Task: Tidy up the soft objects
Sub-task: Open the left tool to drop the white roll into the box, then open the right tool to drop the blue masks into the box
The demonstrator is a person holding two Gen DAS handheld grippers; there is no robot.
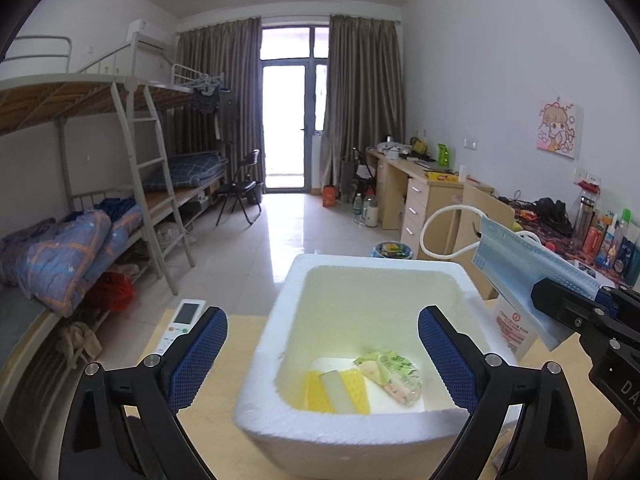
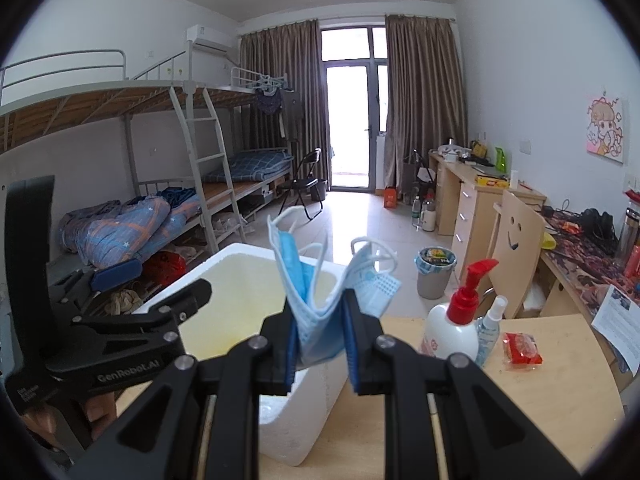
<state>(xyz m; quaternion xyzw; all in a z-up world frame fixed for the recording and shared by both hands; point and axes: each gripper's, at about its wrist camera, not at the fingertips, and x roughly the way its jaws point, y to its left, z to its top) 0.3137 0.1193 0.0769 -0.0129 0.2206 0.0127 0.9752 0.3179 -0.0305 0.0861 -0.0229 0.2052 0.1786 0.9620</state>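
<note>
A white foam box (image 1: 280,364) stands on the wooden table; it also shows in the right wrist view (image 2: 296,424). Inside lie yellow and white sponges (image 1: 336,392) and a green snack packet (image 1: 394,376). My left gripper (image 1: 322,354) is open and empty, its fingers astride the box's near side. My right gripper (image 2: 320,344) is shut on a folded bundle of blue face masks (image 2: 316,300), held above the box's right rim; in the left wrist view the masks (image 1: 516,260) hang at the right with a white ear loop (image 1: 444,232).
A white remote (image 1: 182,324) lies left of the box. A red-pump lotion bottle (image 2: 454,328), a small spray bottle (image 2: 490,330) and a red packet (image 2: 522,348) stand on the table to the right. Bunk beds, desks, a chair and a bin stand beyond.
</note>
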